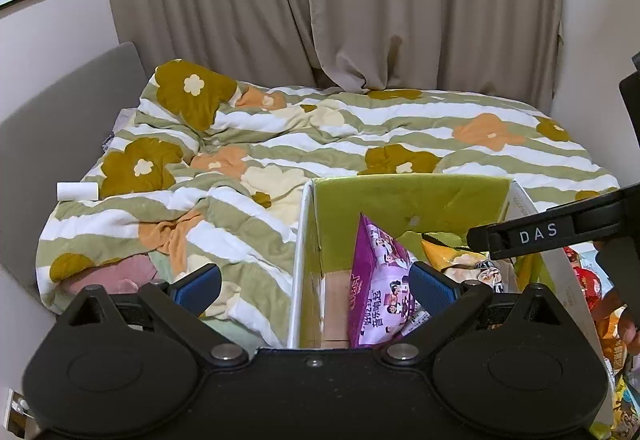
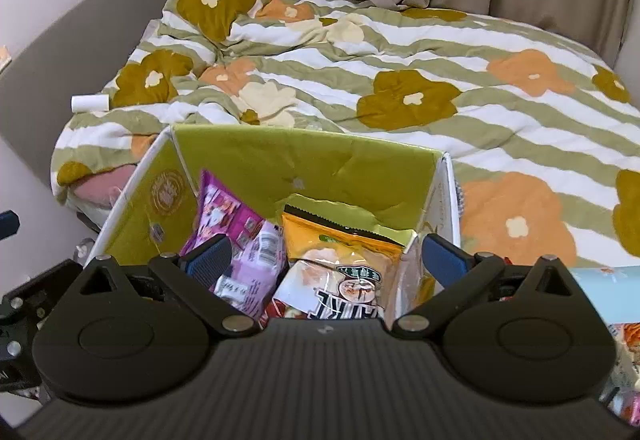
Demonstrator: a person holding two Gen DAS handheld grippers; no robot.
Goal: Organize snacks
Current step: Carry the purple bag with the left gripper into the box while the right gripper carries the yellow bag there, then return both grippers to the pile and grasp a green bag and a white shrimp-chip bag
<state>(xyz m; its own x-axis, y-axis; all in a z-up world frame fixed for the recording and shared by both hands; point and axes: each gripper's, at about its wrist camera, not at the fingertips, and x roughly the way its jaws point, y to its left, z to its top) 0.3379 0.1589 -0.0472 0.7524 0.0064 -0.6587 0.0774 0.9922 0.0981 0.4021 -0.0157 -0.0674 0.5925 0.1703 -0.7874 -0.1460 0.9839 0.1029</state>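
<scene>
A green-lined cardboard box (image 1: 404, 196) (image 2: 304, 164) stands open at the foot of the bed. Inside it a purple snack bag (image 1: 380, 288) (image 2: 244, 236) leans at the left and an orange snack bag (image 1: 452, 260) (image 2: 340, 256) lies beside it on the right. My left gripper (image 1: 316, 290) is open and empty, above the box's left wall. My right gripper (image 2: 326, 260) is open and empty, just above the two bags in the box; its body crosses the right edge of the left wrist view.
The bed carries a crumpled floral striped quilt (image 1: 280, 136) (image 2: 400, 52). A white roll (image 1: 78, 191) (image 2: 90, 103) lies at the quilt's left edge. More snack packs (image 1: 592, 280) (image 2: 624, 340) lie right of the box. Curtains hang behind the bed.
</scene>
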